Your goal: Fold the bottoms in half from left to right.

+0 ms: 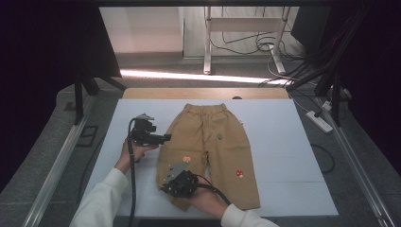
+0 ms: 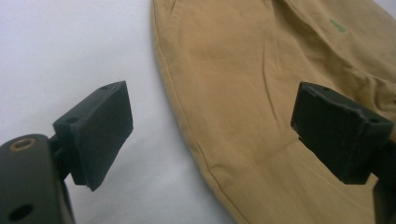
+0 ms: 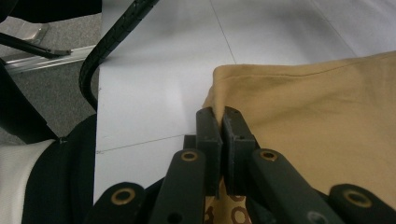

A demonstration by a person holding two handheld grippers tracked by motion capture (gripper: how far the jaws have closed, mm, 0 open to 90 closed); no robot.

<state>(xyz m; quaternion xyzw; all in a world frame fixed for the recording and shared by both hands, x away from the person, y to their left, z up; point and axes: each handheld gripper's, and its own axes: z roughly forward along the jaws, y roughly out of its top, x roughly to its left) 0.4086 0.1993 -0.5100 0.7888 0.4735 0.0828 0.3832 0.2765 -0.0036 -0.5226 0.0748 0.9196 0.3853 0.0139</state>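
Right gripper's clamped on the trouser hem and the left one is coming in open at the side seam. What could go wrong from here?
1. The right gripper pinches only the hem corner of the tan trousers; a pull might slip it off.
2. The left gripper is open, one jaw over the white table, one over cloth; closing now may miss the seam edge.
3. The left cable crosses the table and could snag.

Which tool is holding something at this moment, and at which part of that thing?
The right tool is shut on the tan trousers, pinching the cuff corner of one leg. The left tool is open above the trousers' side edge and holds nothing.
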